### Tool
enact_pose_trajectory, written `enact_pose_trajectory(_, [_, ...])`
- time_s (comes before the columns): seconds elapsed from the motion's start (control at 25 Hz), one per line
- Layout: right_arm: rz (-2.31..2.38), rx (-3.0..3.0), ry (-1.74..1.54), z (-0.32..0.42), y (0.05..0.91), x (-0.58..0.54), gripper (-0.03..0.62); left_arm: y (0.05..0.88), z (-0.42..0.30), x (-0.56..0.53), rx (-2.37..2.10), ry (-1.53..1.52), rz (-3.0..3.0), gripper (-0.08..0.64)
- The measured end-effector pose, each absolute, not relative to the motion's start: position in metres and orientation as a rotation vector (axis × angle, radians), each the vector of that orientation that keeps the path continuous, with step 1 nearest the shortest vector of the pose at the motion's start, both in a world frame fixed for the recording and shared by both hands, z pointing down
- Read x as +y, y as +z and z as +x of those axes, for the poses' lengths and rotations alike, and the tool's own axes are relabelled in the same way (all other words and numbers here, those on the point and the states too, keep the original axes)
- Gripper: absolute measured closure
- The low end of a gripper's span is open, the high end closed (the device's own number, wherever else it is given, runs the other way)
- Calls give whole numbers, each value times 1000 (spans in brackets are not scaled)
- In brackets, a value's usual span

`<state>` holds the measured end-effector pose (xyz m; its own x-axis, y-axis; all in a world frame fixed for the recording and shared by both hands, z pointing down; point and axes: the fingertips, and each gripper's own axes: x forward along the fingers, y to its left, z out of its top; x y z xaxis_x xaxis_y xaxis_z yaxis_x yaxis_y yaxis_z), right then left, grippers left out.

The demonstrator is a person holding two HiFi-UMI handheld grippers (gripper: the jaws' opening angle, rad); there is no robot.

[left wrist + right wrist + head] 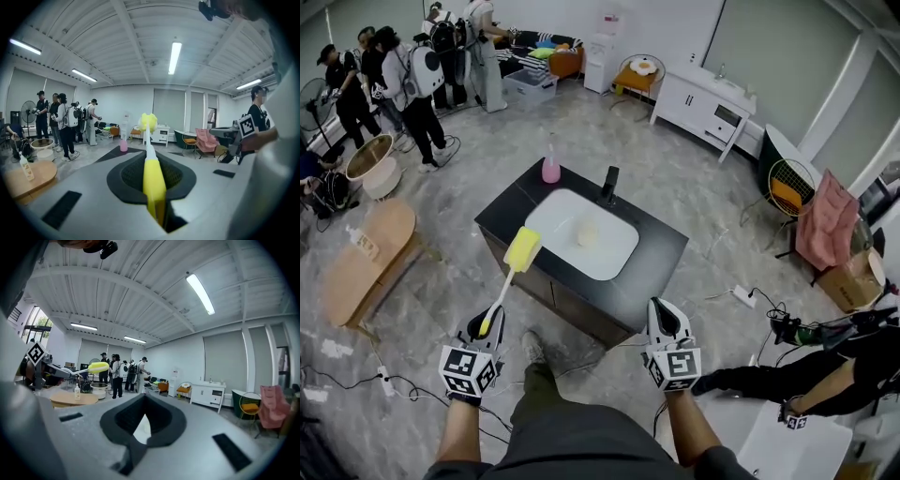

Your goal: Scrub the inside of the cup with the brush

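While the person stands just short of the black counter, the left gripper has its jaws clamped on the yellow handle of the brush, and the yellow sponge head juts over the counter's near left edge. The right gripper shows jaws pressed together with nothing between them, low by the counter's front corner. In the white sink a pale shape, probably the cup, stands well apart from both grippers. A pink bottle stands at the far rim, near the black tap.
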<state>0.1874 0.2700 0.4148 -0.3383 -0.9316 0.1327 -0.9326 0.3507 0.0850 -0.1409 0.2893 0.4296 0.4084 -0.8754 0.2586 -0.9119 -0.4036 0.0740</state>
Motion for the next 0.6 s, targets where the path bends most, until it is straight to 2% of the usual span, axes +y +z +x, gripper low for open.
enact_pose_trajectory(0.6, [1773, -2346, 67, 125, 415, 78, 591, 439, -188, 87, -1383, 341, 2521, 529])
